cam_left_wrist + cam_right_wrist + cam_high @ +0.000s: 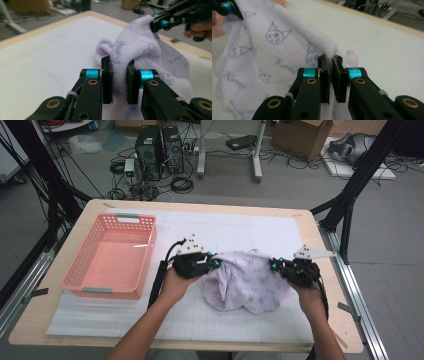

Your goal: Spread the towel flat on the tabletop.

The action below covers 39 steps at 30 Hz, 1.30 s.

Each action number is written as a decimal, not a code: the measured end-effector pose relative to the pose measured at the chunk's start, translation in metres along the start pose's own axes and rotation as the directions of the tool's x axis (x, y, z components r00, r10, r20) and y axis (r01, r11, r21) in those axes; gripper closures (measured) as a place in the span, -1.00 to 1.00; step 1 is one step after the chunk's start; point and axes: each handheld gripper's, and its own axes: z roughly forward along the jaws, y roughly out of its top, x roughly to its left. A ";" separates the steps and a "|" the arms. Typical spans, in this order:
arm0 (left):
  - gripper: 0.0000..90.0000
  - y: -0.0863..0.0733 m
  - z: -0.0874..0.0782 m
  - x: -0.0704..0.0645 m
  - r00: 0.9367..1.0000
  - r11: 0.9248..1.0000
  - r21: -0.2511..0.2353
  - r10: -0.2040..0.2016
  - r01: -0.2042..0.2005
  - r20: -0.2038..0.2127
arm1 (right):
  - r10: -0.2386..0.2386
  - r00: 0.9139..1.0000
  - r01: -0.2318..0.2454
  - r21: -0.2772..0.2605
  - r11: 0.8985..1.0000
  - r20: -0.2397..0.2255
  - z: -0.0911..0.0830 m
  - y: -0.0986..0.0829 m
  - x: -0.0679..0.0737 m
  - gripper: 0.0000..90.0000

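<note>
A pale lilac towel printed with small blue cartoon faces hangs bunched between my two grippers above the white mat. My left gripper is shut on its left upper edge, and in the left gripper view the cloth is pinched thick between the pads. My right gripper is shut on the right upper edge; the right gripper view shows a thin fold of towel clamped between its jaws. The towel's lower part rests crumpled on the mat.
A pink plastic basket stands on the left of the mat, with nothing in it. The wooden table edge runs close behind. Black frame legs and cables lie on the floor beyond.
</note>
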 end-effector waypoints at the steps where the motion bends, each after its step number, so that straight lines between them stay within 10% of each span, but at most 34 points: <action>1: 0.76 0.004 0.002 0.006 1.000 1.000 0.005 -0.003 0.003 -0.023 | 0.010 1.000 -0.010 -0.012 1.000 0.006 0.006 0.008 -0.004 0.89; 16: 0.76 0.021 0.034 0.086 0.957 0.989 0.017 -0.141 0.150 -0.254 | 0.023 0.993 -0.025 0.012 1.000 0.114 0.088 0.077 -0.036 0.89; 21: 0.63 0.011 0.038 0.089 0.961 0.986 0.006 -0.159 0.164 -0.228 | 0.090 0.987 -0.093 0.018 0.995 0.135 0.105 0.076 -0.045 0.89; 25: -0.08 0.005 0.035 0.090 0.961 0.979 0.022 -0.196 0.204 -0.195 | 0.122 0.981 -0.125 0.011 0.992 0.153 0.107 0.069 -0.044 0.39; 30: -0.16 -0.005 0.022 0.082 0.962 0.979 -0.005 -0.203 0.206 -0.184 | 0.170 0.976 -0.170 -0.011 0.985 0.133 0.089 0.057 -0.047 0.26; 35: -0.17 -0.012 0.016 0.063 0.980 0.986 0.045 -0.156 0.163 -0.124 | 0.127 0.985 -0.129 0.013 0.992 0.117 0.069 0.041 -0.044 0.21; 39: -0.13 -0.012 0.010 0.039 0.989 0.995 -0.009 -0.102 0.102 -0.103 | 0.131 0.991 -0.130 -0.014 0.991 0.031 0.047 0.020 -0.041 0.14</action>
